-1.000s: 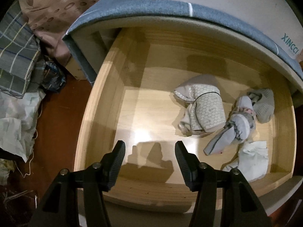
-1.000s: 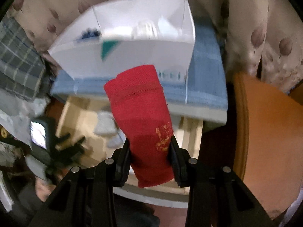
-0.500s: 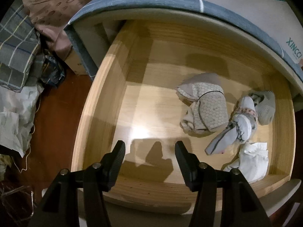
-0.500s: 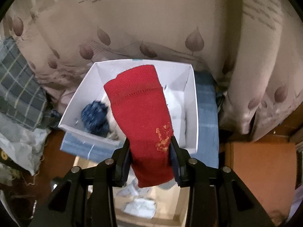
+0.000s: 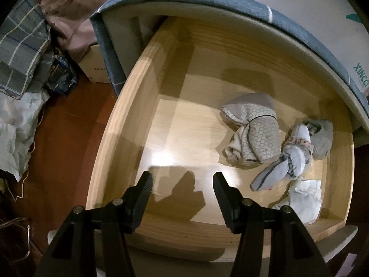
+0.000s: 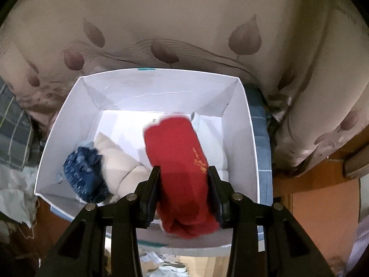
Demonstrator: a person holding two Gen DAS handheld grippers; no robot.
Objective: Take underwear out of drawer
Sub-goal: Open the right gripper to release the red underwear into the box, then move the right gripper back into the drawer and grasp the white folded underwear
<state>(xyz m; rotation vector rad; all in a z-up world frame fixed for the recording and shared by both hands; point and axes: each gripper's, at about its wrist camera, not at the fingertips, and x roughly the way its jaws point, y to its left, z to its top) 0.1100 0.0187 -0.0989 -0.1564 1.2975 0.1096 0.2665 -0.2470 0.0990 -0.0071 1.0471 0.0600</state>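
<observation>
The open wooden drawer (image 5: 129, 106) holds a honeycomb-patterned grey underwear (image 5: 256, 133), a knotted pale blue piece (image 5: 288, 161), a grey piece (image 5: 322, 136) and a white piece (image 5: 304, 198) at its right side. My left gripper (image 5: 182, 184) is open and empty above the drawer's front edge. My right gripper (image 6: 183, 180) is shut on a folded red underwear (image 6: 180, 157) with a gold mark, held over the white box (image 6: 244, 124).
The white box holds a dark blue piece (image 6: 85, 173), a beige piece (image 6: 120, 164) and a white piece (image 6: 212, 143). It stands on a blue-grey cloth-covered top (image 5: 242, 7). A leaf-print curtain (image 6: 184, 23) hangs behind. Piled clothes (image 5: 20, 46) lie on the floor at left.
My right gripper has carried the red underwear up and forward over the white box and tipped down toward it. My left gripper has drifted slightly over the drawer, still open.
</observation>
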